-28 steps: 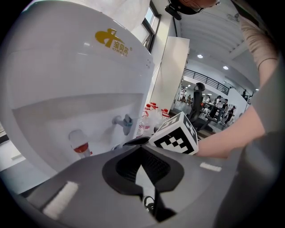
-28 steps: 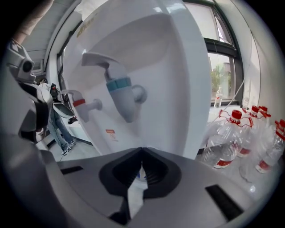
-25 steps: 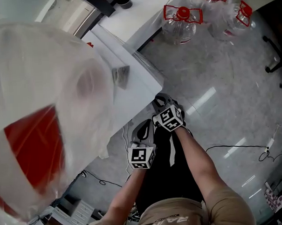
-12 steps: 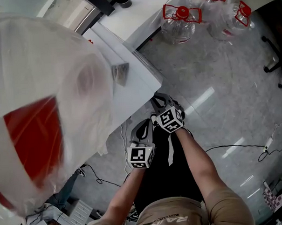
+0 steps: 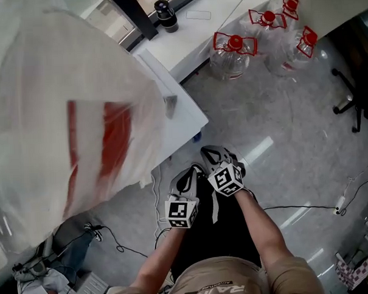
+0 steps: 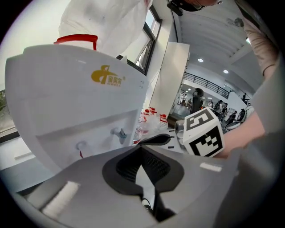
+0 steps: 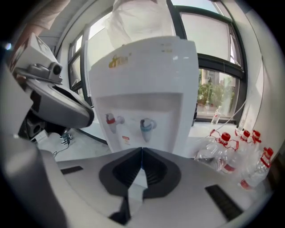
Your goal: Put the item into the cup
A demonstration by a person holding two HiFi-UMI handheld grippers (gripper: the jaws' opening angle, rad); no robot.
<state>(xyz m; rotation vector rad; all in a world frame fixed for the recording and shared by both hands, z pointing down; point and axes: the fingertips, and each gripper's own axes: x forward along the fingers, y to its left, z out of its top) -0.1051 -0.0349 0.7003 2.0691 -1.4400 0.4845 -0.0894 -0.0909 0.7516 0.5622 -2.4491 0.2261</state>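
Note:
No cup and no loose item shows in any view. My left gripper (image 5: 186, 175) and right gripper (image 5: 214, 154) hang side by side low in front of the person's legs, both shut with nothing between the jaws. In the left gripper view the left gripper (image 6: 141, 149) points up at a white water dispenser (image 6: 75, 102), with the right gripper's marker cube (image 6: 202, 133) beside it. The right gripper (image 7: 141, 153) faces the same dispenser (image 7: 142, 89) and its red tap (image 7: 111, 119) and blue tap (image 7: 147, 124). A bottle wrapped in a clear bag (image 5: 67, 118) sits on top.
Several empty water jugs with red caps (image 5: 231, 50) stand on the floor by a white counter (image 5: 197, 33), which carries a dark round container (image 5: 165, 13). A black chair base (image 5: 352, 93) is at the right. Cables (image 5: 308, 205) cross the glossy floor; clutter (image 5: 37, 271) lies at lower left.
The head view has swung, so the bagged bottle and counter sit differently in frame. Both grippers stay shut, close together and low, shifted slightly down in the picture.

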